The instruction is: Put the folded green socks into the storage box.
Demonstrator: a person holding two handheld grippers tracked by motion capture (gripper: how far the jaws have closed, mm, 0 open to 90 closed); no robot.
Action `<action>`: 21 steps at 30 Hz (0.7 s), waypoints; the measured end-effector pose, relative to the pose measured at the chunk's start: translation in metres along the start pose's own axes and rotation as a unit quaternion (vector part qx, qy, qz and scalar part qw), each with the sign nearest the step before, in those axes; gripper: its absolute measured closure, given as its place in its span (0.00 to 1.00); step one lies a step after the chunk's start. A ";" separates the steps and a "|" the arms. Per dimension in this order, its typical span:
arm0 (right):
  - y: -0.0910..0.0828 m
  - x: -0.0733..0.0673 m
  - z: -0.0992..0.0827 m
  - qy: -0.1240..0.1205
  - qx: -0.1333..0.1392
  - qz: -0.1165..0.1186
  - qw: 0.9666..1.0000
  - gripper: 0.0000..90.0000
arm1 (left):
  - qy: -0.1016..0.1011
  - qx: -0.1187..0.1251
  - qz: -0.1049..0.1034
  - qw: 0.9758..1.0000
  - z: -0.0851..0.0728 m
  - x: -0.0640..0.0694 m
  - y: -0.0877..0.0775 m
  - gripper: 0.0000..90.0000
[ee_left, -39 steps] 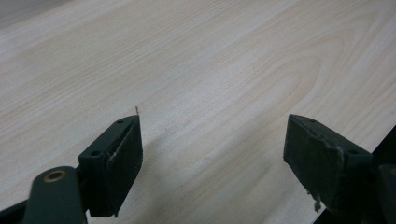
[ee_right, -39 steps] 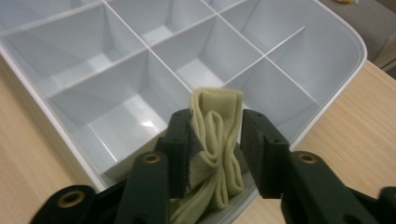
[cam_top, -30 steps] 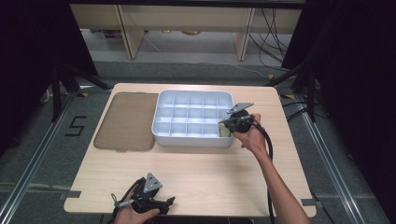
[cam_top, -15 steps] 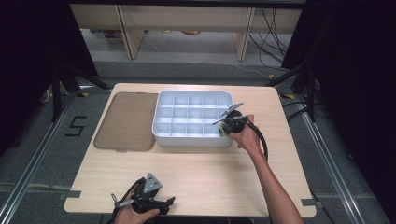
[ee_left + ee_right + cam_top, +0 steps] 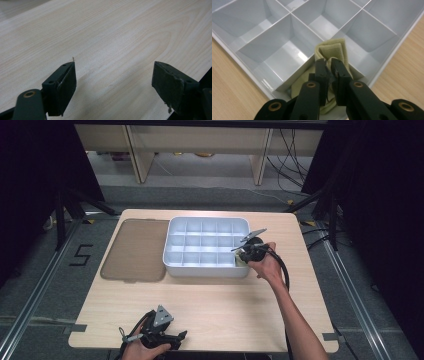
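lab recording bay; black curtains [image 5: 30, 180]; floor rails [image 5: 30, 295]; trailing cables [image 5: 290, 145]; taped-down table [image 5: 210, 310]

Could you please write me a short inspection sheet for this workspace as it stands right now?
Surface: light wooden table, bare along the near side.
Job's things: white compartment tray; yellow-green cloth in its near right corner compartment; brown lid flat beside the tray.
Clutter: nothing seen.
Grippers: right gripper shut on the cloth; left gripper open, low over bare wood.
Cables: black cable trails from the right gripper; more on the floor behind.
Surroundings: dark curtains, grey floor, floor marking "5".
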State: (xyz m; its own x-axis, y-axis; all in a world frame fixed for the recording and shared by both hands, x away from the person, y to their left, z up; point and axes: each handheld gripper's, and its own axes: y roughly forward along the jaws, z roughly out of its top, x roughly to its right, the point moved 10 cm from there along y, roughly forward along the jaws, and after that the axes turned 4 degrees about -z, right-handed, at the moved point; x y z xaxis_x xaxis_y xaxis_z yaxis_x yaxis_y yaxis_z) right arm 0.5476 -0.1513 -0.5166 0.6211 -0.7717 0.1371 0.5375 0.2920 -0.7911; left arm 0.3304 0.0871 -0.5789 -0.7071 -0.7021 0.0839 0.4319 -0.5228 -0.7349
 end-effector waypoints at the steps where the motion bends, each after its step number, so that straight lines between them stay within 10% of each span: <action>1: -0.001 0.002 0.001 -0.001 0.007 -0.003 1.000 0.93 | 0.000 0.001 0.000 1.000 0.000 0.000 0.000 0.22; 21: -0.039 -0.003 0.001 0.035 0.096 0.026 0.994 0.77 | 0.000 0.000 0.001 1.000 0.000 -0.001 0.000 0.22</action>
State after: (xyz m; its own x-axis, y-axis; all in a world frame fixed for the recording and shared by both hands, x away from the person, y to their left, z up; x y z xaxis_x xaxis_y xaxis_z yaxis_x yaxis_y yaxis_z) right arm 0.5254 -0.1593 -0.4859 0.6132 -0.7882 0.0530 0.6089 0.4288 -0.6674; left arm 0.3306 0.0877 -0.5789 -0.7058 -0.7036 0.0822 0.4335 -0.5208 -0.7354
